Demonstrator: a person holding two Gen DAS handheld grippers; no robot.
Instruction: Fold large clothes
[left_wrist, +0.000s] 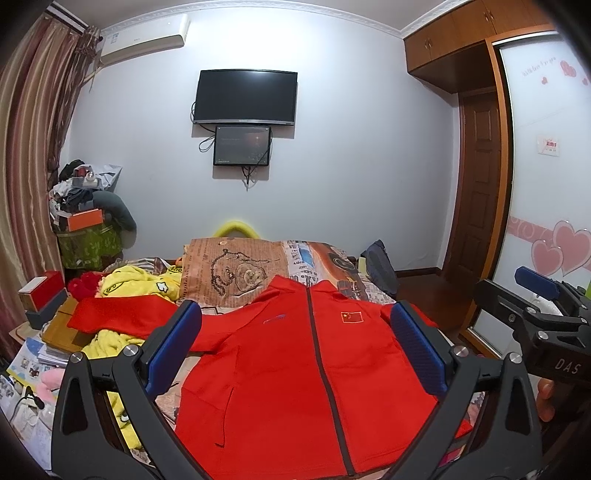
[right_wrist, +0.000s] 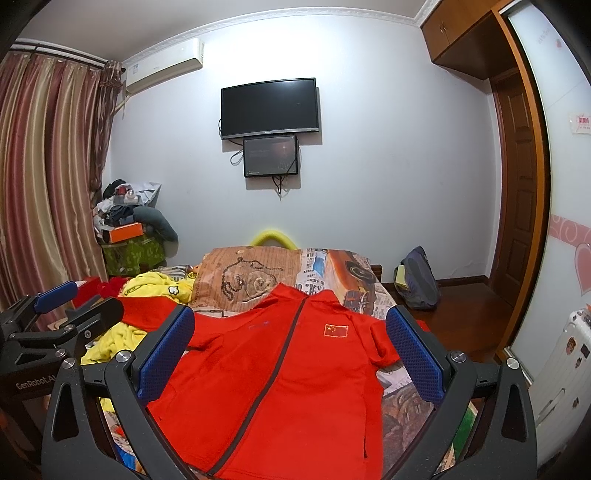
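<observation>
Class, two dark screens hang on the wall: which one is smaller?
The lower black screen, hanging just beneath the wide black television, is smaller.

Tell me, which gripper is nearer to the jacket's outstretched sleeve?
Left. The left gripper hangs over the jacket's middle, on the outstretched sleeve's side; the right gripper is beside it, farther away.
</observation>
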